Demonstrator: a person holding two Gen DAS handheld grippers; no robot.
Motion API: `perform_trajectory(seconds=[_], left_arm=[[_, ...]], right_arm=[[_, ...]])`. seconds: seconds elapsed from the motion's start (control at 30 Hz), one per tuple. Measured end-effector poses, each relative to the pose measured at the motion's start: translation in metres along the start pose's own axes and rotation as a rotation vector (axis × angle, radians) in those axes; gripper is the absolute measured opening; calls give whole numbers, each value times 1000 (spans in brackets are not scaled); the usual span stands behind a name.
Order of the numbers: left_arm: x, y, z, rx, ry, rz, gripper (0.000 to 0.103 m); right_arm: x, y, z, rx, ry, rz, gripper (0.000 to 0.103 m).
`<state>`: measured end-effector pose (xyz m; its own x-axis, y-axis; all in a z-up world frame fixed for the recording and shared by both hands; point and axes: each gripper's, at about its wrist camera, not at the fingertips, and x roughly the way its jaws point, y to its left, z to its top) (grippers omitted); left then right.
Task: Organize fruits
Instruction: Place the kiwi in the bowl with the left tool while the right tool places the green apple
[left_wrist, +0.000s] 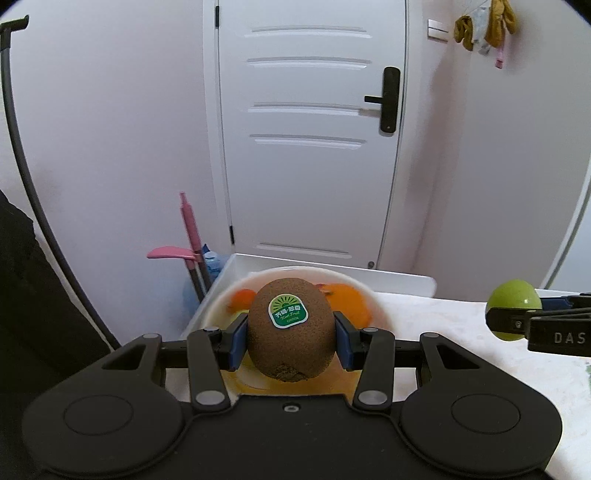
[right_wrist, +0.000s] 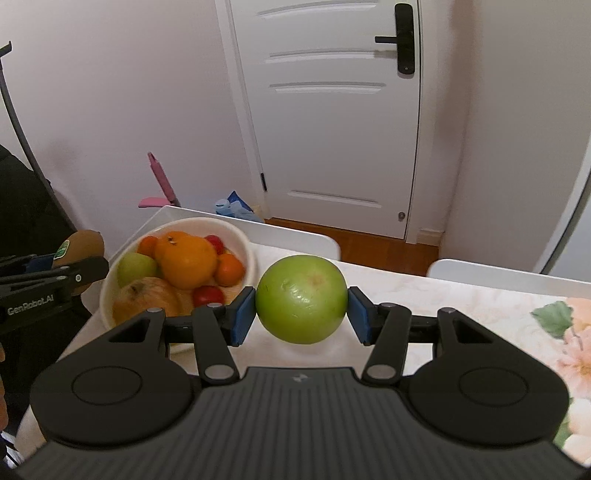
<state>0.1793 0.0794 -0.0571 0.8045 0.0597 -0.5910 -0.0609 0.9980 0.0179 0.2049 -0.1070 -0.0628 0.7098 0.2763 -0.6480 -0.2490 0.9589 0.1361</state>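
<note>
The kiwi (left_wrist: 291, 330) carries a green oval sticker (left_wrist: 288, 311) reading "Kiwi Fruit" and "GREEN" under a line of characters too small to make out. In the right wrist view the side of the left gripper reads "GenRobot.AI"; in the left wrist view the side of the right gripper shows "DAS", the rest cut off by the frame edge.

The left gripper (left_wrist: 291, 341) is closed on the kiwi, its blue pads (left_wrist: 238, 341) pressed to the fruit's left and right sides, and holds it in the air above the near part of the white bowl (left_wrist: 380, 306). The kiwi hides most of the bowl's contents from this camera; only bits of orange fruit show behind it.

The right gripper (right_wrist: 301, 314) clamps a round green fruit (right_wrist: 301, 299), probably a green apple, between its blue pads (right_wrist: 243, 317), over the bench (right_wrist: 461, 295) just right of the bowl (right_wrist: 247, 243). Whether the fruit touches the bench cannot be told.

From the right wrist view the bowl sits at the bench's far left corner and holds a large orange (right_wrist: 186, 258), smaller mandarins (right_wrist: 229, 269), a green apple (right_wrist: 136, 267), red tomatoes (right_wrist: 208, 295) and a yellowish fruit (right_wrist: 146, 295) partly hidden by the gripper. The bench cloth has a flower print (right_wrist: 569, 354) at the right, cut off by the frame. Beyond the bench stand white chair backs (right_wrist: 295, 236) and a white door (right_wrist: 332, 110) with a black handle (right_wrist: 404, 38).
</note>
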Motion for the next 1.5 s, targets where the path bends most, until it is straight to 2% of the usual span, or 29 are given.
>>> perform_trajectory(seconds=[0.37, 0.8, 0.83, 0.9, 0.93, 0.97, 1.17, 1.5], left_arm=[[35, 37, 8, 55, 22, -53, 51], [81, 31, 19, 129, 69, -158, 51], [83, 31, 18, 130, 72, -165, 53], [80, 32, 18, 136, 50, -171, 67], [78, 33, 19, 140, 36, -170, 82], [76, 33, 19, 145, 22, -166, 87], [58, 47, 16, 147, 10, -145, 88], [35, 67, 2, 123, 27, -103, 88]], right_arm=[[23, 44, 0, 36, 21, -26, 68], [39, 58, -2, 67, 43, -56, 68], [39, 58, -2, 70, 45, -56, 68], [39, 58, -2, 77, 48, -55, 68], [39, 57, -2, 81, 50, -54, 68], [40, 57, -2, 83, 51, -53, 68], [41, 61, -3, 40, 56, -35, 68], [55, 71, -9, -148, 61, 56, 68]])
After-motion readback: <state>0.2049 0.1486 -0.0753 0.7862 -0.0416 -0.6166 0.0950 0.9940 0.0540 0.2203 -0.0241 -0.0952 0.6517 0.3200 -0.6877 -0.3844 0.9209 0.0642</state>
